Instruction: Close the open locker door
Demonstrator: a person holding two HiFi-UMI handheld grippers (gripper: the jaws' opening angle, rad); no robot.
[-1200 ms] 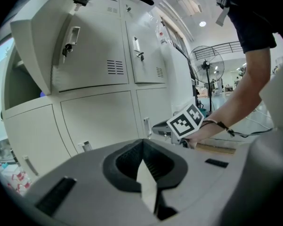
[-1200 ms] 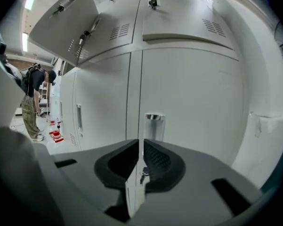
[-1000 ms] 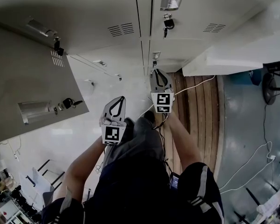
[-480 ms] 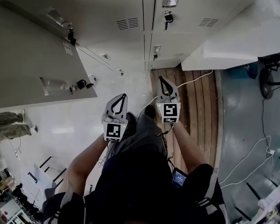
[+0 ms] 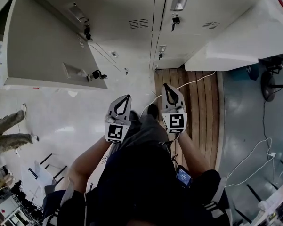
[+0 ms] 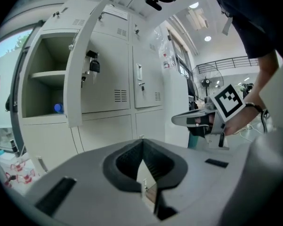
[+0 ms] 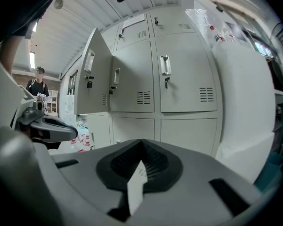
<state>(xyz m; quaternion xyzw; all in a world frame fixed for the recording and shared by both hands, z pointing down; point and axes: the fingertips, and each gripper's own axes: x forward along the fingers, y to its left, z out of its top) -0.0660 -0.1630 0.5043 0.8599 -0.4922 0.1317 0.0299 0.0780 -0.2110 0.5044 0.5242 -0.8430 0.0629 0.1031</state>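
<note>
The open locker door point(image 5: 52, 46) stands out from the grey locker bank at the upper left of the head view, with a handle and a key point(image 5: 96, 74) on its face. In the left gripper view the door's edge point(image 6: 82, 65) stands beside the open compartment point(image 6: 42, 84), which holds a shelf and a small blue thing point(image 6: 59, 108). My left gripper point(image 5: 127, 96) is shut and empty, held in the air below and right of the door. My right gripper point(image 5: 165, 84) is shut and empty beside it. Neither touches the door point(image 7: 95, 74).
Closed lockers point(image 5: 198, 13) fill the wall ahead. A white block point(image 5: 240, 41) juts out at the right. A wooden floor strip point(image 5: 198, 107) with a white cable point(image 5: 193, 84) lies below. A person's legs point(image 5: 9, 126) stand at the left, and a fan point(image 5: 273, 86) stands at the far right.
Both grippers have come up and sit slightly lower in the head view as it swung toward the lockers. The whole open door now shows, and a person's legs have come into view at left.
</note>
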